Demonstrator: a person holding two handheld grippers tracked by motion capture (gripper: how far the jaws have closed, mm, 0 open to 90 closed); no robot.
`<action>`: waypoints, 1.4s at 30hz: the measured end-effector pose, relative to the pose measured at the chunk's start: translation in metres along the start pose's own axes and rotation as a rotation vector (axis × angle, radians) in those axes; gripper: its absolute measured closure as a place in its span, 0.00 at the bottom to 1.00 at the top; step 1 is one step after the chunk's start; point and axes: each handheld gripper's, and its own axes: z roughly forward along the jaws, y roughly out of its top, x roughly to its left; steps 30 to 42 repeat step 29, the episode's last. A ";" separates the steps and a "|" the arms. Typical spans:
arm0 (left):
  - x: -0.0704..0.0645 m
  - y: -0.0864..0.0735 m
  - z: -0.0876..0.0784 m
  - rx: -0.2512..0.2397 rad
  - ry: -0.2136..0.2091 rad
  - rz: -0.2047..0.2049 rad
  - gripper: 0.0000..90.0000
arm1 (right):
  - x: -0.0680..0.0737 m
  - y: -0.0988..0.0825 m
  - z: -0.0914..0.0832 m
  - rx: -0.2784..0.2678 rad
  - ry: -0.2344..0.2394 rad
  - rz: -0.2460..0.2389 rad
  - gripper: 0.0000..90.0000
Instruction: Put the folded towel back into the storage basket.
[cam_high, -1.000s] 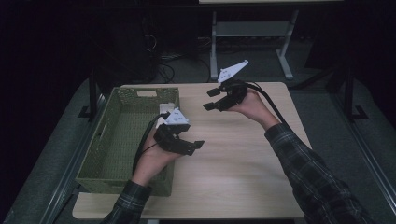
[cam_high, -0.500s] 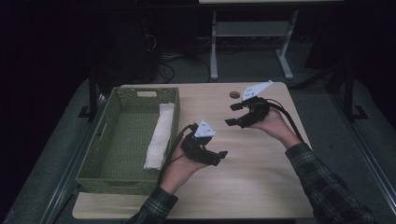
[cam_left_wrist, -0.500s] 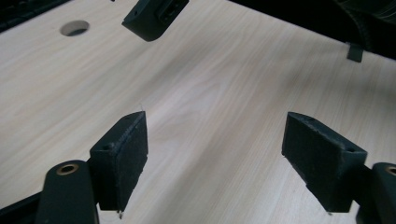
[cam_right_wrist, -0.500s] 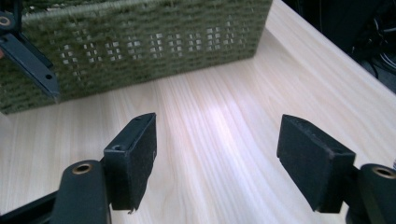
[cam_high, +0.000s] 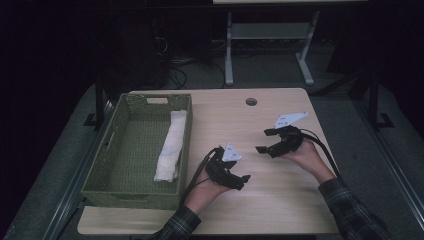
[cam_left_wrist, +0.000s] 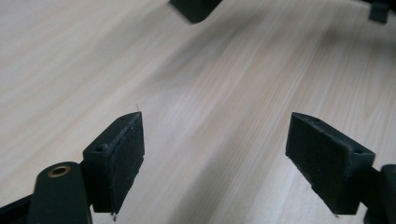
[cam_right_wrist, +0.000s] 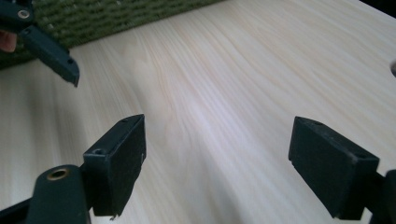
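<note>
Seen from the high view, the left gripper (cam_high: 239, 179) and the right gripper (cam_high: 264, 141) are held over the bare middle of the table (cam_high: 280, 200), jaws spread and empty. A white roll (cam_high: 170, 145) lies along the right wall of the green basket (cam_high: 100, 175), which sits at the table's left edge.

In the left gripper view, the pads (cam_left_wrist: 122, 161) are parted over bare wood, with nothing between them. The other gripper's tip is close ahead, so a careless swing could knock the two together.

In the right gripper view, the jaws are likewise apart; the basket (cam_right_wrist: 116, 16) is seen beyond. A low reach could catch its rim and shift it.

No brand, label or writing can be read.
</note>
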 end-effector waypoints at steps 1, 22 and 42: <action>0.000 -0.004 0.003 -0.001 -0.005 -0.010 0.21 | 0.001 -0.004 -0.001 0.004 -0.004 0.003 0.21; 0.004 -0.036 0.033 0.061 0.025 0.025 0.16 | 0.005 -0.098 -0.020 0.089 -0.155 0.106 0.14; 0.008 -0.040 0.034 0.035 0.016 0.021 0.14 | 0.005 -0.099 -0.019 0.083 -0.161 0.110 0.11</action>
